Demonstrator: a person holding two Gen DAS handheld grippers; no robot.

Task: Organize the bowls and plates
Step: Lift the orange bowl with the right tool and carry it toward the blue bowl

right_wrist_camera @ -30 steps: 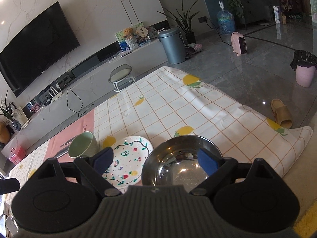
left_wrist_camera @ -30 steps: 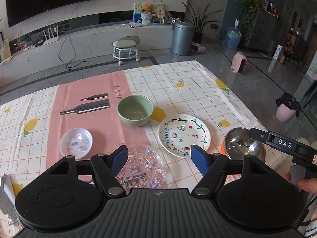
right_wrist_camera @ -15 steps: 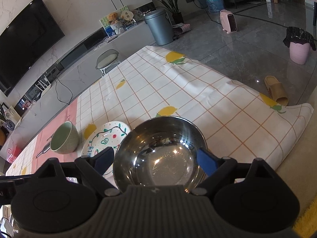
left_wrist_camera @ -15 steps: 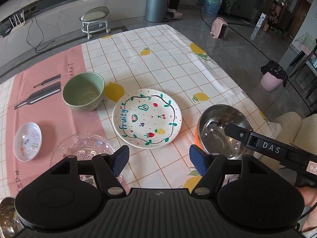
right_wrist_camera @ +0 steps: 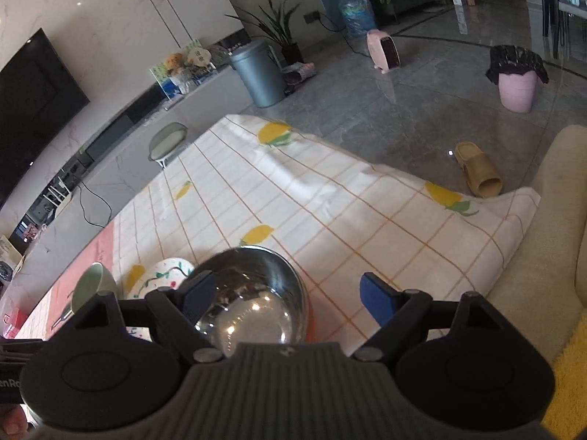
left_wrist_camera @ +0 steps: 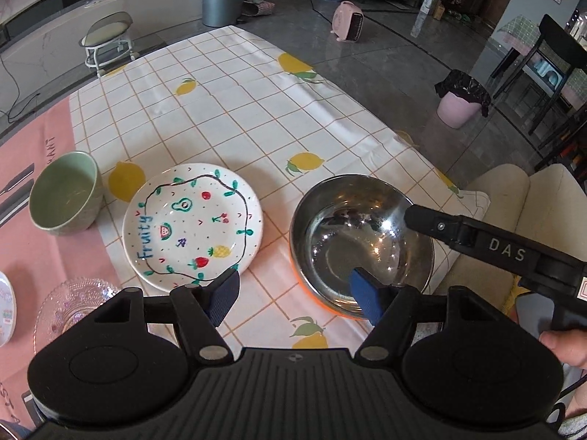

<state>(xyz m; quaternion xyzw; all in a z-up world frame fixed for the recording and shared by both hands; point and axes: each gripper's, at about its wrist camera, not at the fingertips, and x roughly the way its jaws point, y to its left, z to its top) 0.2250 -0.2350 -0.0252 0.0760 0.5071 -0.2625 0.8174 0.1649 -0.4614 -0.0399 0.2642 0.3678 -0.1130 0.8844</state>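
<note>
A steel bowl [left_wrist_camera: 352, 234] with an orange base stands near the table's right edge. My left gripper [left_wrist_camera: 295, 300] hangs open at its near-left side: the right pad is over the bowl's near rim and the left pad over the cloth by the fruit-painted plate [left_wrist_camera: 192, 225]. My right gripper [right_wrist_camera: 288, 293] straddles the steel bowl's [right_wrist_camera: 253, 293] right wall, left pad over the inside, right pad outside. Its jaws are closing and neither pad touches the wall. One of its fingers [left_wrist_camera: 440, 225] reaches in over the right rim. A green bowl [left_wrist_camera: 64, 192] sits left of the plate.
A clear glass plate [left_wrist_camera: 73, 308] and a small white dish [left_wrist_camera: 4, 308] lie at the near left. The lemon-print tablecloth [left_wrist_camera: 234, 110] drops off just right of the steel bowl, beside a cream sofa [left_wrist_camera: 513, 190]. A hand [left_wrist_camera: 565, 344] holds the right gripper.
My left gripper swung right and lower, from over the glass plate to the steel bowl's near side. My right gripper shifted right, so the bowl's right wall now sits between slightly narrower jaws.
</note>
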